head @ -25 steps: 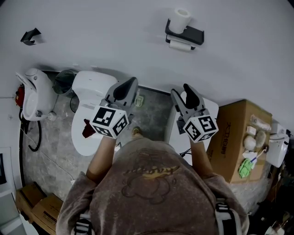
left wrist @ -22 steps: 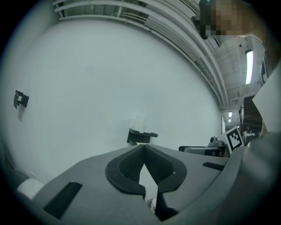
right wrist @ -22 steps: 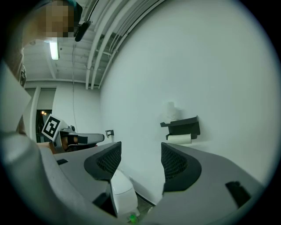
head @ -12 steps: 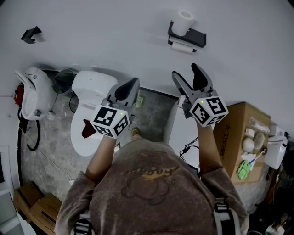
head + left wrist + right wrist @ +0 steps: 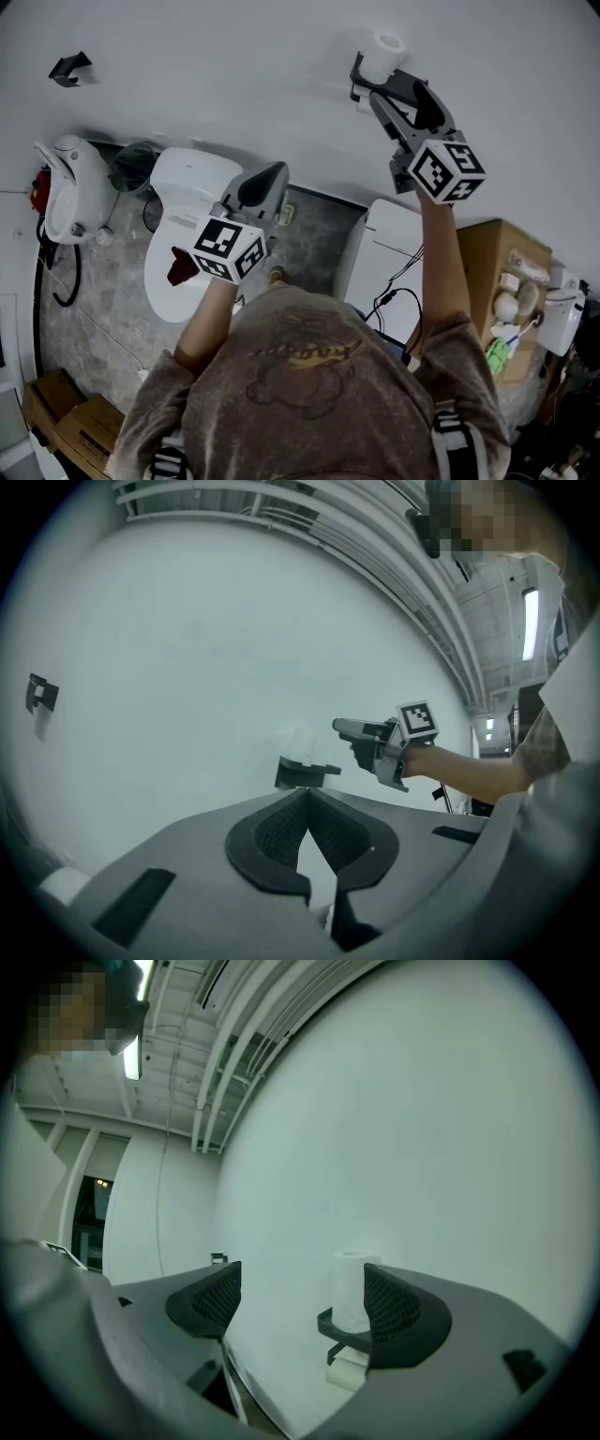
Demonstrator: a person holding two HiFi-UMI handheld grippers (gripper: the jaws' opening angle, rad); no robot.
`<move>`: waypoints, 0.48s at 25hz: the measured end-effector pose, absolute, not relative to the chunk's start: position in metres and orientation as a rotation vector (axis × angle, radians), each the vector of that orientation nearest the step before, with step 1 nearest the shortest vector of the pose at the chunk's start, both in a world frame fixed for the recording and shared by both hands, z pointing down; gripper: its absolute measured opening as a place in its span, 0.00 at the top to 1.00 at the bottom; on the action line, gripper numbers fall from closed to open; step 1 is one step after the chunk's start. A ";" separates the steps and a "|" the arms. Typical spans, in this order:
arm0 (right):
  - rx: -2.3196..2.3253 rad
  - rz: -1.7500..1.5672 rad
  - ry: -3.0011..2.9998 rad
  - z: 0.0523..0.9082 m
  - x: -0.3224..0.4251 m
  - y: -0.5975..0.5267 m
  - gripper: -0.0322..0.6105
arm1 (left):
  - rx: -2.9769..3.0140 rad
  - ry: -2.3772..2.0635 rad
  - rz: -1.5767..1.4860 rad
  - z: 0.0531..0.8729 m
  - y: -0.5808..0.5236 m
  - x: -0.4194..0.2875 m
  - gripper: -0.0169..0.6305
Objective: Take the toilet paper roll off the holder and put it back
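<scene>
Plain only in the right gripper view: toilet paper roll [image 5: 352, 1290], upright on the wall holder [image 5: 339, 1326], framed untouched between the opening jaws of the right hand-held gripper [image 5: 300, 1299]. Left hand-held gripper [image 5: 263, 184] low, closed, empty. Right one raised from beside the left a second ago.

Soft, even, rather dim light lies on the white wall [image 5: 234, 84]. A ceiling strip lamp [image 5: 532, 622] glares at upper right. Both gripper views bend fisheye-fashion, with dark corners and a blurred foreground.
</scene>
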State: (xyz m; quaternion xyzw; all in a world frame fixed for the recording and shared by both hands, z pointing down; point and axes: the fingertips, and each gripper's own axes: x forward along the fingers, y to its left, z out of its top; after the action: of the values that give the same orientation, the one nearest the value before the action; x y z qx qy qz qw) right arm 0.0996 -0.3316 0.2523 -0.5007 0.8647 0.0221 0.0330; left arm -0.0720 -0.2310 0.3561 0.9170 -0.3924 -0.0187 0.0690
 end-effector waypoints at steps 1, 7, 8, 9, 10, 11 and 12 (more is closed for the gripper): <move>-1.545 0.070 2.662 0.250 0.101 -0.340 0.35 | 2.761 -1.183 -0.056 0.356 -0.233 -0.072 0.94; -1.582 0.061 2.680 0.241 0.108 -0.387 0.33 | 2.760 -1.183 -0.048 0.356 -0.243 -0.071 0.94; -1.587 0.055 2.689 0.241 0.109 -0.393 0.32 | 2.762 -1.178 -0.045 0.357 -0.244 -0.069 0.94; -1.591 0.049 2.700 0.242 0.110 -0.400 0.32 | 2.764 -1.173 -0.043 0.357 -0.246 -0.067 0.94; -1.597 0.041 2.712 0.244 0.110 -0.407 0.31 | 2.765 -1.169 -0.041 0.358 -0.247 -0.065 0.95; -1.603 0.032 2.723 0.247 0.110 -0.413 0.31 | 2.765 -1.165 -0.039 0.359 -0.249 -0.063 0.94; -1.610 0.023 2.730 0.250 0.110 -0.420 0.31 | 2.764 -1.163 -0.037 0.361 -0.251 -0.062 0.94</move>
State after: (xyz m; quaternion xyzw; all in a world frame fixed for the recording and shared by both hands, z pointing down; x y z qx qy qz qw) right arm 0.1097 -0.4195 0.2500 -0.5078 0.8613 0.0072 -0.0138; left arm -0.0619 -0.2508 0.3605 0.9193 -0.3868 -0.0123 0.0714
